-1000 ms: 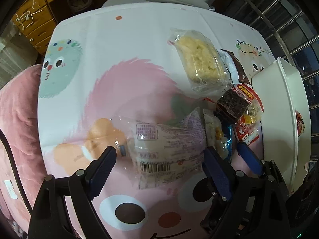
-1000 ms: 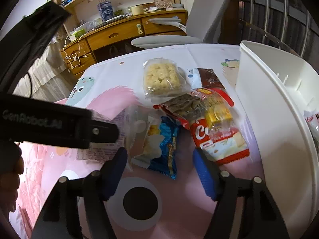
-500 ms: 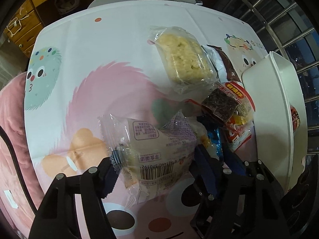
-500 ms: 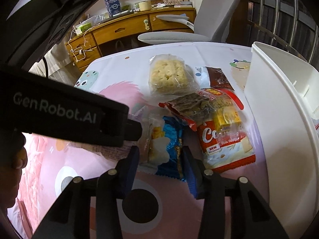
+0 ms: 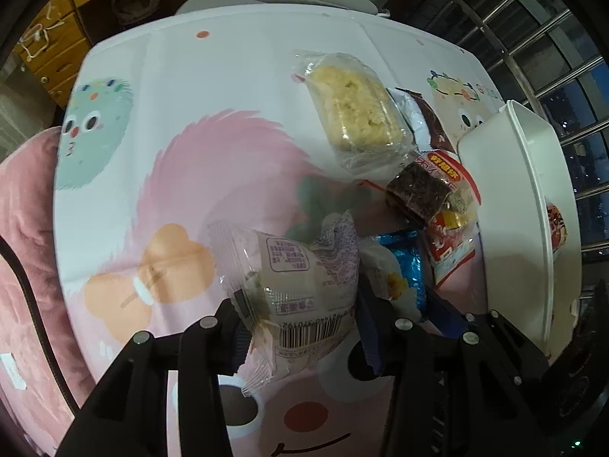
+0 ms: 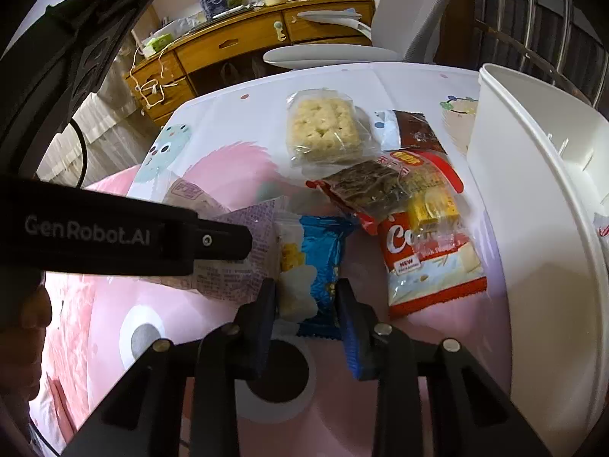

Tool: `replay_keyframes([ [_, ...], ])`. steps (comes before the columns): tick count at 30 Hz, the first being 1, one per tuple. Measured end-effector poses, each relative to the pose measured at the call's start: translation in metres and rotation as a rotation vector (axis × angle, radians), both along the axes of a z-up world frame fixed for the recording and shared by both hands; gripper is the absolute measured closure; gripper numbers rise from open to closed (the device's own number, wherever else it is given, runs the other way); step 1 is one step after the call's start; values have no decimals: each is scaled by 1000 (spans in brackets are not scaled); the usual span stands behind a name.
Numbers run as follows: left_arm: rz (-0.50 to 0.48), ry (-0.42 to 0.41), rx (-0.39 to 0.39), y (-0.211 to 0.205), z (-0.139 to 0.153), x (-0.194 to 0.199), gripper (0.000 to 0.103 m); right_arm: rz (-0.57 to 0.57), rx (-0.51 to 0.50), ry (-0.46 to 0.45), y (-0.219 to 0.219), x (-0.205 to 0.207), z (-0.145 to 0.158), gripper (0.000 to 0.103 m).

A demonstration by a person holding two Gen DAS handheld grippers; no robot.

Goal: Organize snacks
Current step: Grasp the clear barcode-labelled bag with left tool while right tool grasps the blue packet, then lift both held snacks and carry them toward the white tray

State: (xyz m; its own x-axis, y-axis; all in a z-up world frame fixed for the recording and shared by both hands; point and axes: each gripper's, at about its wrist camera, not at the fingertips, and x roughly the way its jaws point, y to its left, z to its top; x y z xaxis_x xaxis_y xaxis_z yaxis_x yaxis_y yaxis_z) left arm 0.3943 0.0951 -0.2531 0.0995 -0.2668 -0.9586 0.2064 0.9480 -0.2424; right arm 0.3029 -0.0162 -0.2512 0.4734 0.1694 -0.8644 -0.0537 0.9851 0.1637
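A clear-wrapped pale bun packet (image 5: 300,285) with a barcode sits bunched up between the pads of my left gripper (image 5: 300,316), whose jaws are closing and pressing on both its sides. Right beside it lies a blue and white snack packet (image 6: 316,262); my right gripper (image 6: 305,297) is closing on its near end, pads touching both edges. The same blue packet (image 5: 403,266) shows at the right of the left wrist view. The left gripper's black body (image 6: 114,236) crosses the right wrist view and hides part of the bun packet (image 6: 236,262).
A tall white bin (image 6: 533,228) stands at the table's right edge. Behind the held packets lie a yellow cracker pack (image 6: 323,129), a dark bar pack (image 6: 365,186), a red packet (image 6: 430,259) and a brown packet (image 6: 411,133). A grey chair (image 6: 335,53) stands beyond the table.
Both grippers' jaws have narrowed from wide apart onto their packets. The bun packet has crumpled and bulged between the left pads; the blue packet is now pinched at its near end.
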Motion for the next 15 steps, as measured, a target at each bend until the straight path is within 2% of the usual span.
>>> replay_keyframes([
  [8,52,-43,16,30,24,-21,57,15,-11,7,1,-18,11,75],
  [15,81,-77,5,52,54,-52,57,28,-29,-25,3,-41,35,75],
])
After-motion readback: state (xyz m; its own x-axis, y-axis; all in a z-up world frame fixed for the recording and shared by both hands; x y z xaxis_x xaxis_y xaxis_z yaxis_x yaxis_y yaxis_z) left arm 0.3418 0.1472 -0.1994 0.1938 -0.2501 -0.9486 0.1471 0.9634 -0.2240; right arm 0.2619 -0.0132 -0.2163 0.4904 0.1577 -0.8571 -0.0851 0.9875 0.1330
